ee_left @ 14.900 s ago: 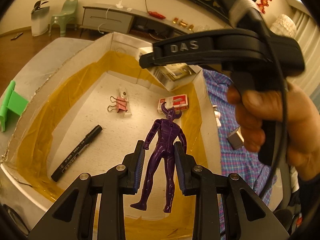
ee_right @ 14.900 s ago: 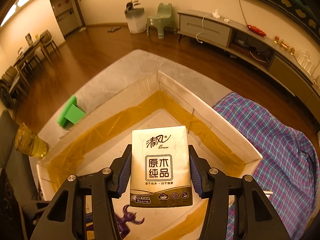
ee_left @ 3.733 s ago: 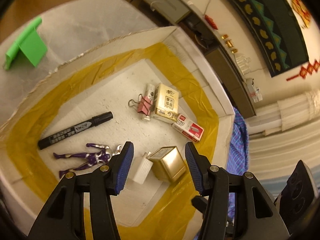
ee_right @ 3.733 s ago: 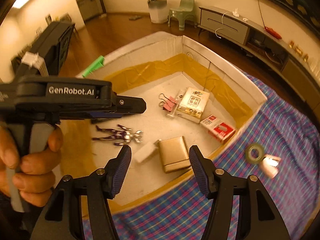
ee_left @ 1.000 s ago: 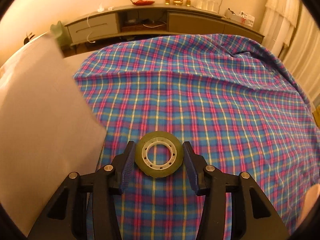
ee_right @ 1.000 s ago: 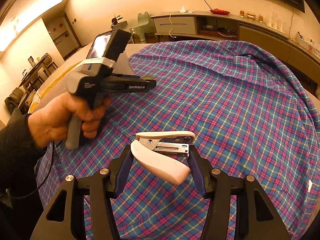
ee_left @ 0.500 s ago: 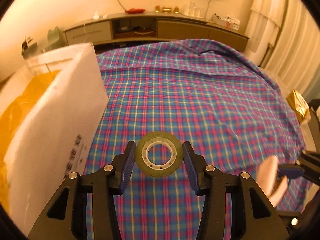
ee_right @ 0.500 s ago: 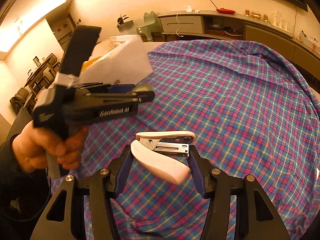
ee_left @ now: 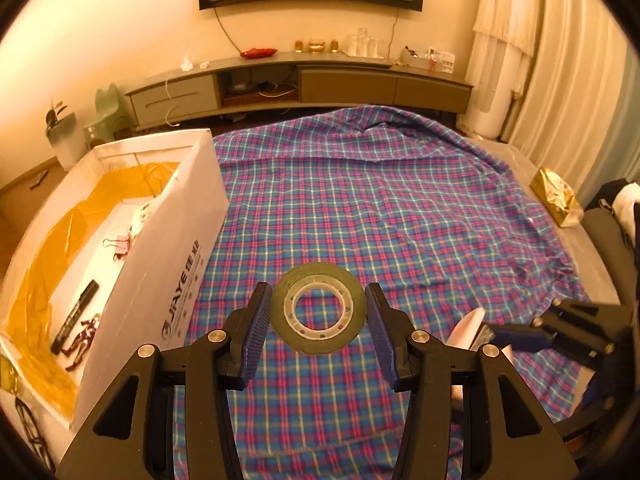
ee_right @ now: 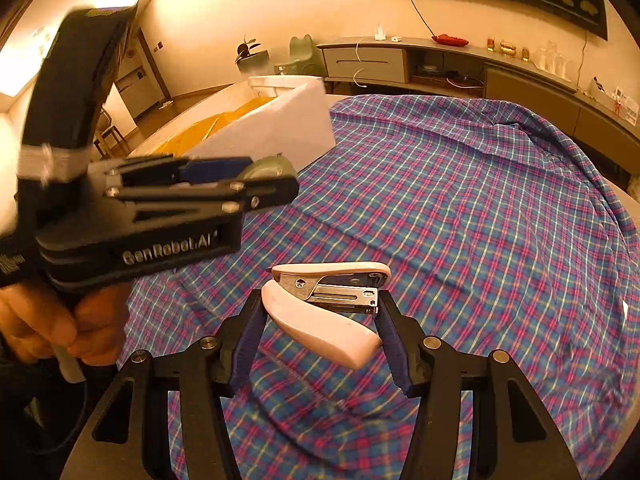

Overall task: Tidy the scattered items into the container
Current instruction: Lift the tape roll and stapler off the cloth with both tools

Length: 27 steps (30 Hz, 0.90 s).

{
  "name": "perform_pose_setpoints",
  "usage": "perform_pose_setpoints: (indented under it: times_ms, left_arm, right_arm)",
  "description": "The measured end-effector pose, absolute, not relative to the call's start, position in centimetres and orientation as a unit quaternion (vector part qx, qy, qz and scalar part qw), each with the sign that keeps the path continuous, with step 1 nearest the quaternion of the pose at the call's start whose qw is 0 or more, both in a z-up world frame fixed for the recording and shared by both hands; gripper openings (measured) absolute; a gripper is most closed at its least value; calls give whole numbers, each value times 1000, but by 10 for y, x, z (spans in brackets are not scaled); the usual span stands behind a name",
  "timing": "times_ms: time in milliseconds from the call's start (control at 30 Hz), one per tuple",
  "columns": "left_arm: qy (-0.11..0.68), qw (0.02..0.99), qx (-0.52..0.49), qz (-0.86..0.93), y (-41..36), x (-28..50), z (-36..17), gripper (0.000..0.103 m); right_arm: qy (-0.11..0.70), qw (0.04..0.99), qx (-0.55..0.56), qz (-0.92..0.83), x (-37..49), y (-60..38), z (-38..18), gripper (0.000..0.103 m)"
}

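My left gripper is shut on a roll of clear tape, held in the air above the plaid cloth. To its left stands the white cardboard box lined with yellow tape. Inside it lie a black marker, a purple figure and a pink binder clip. My right gripper is shut on a white and pink stapler, also above the cloth. In the right wrist view the left gripper with the tape roll passes at the left, in a hand. The box lies behind it.
A gold foil packet rests at the cloth's right edge. A long low cabinet runs along the far wall. Dark bags sit at the far right. Eyeglasses lie near the box's near corner.
The left gripper has risen and drawn back with the tape roll, bringing the box's inside into its view. The right gripper with the stapler has shifted a little; the left gripper looms larger in its view.
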<state>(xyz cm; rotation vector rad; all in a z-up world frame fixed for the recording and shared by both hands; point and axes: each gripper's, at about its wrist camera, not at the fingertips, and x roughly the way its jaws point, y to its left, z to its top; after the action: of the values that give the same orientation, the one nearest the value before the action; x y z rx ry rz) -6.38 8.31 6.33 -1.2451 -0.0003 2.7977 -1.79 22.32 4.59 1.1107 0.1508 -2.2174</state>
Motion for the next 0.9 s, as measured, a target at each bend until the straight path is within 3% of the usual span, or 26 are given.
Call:
perform_pose_setpoints:
  times_ms: [900]
  left_arm:
    - [-76, 50, -368, 925, 20, 16, 95, 49]
  right_arm:
    - [-14, 317, 370, -873, 65, 198, 83, 56]
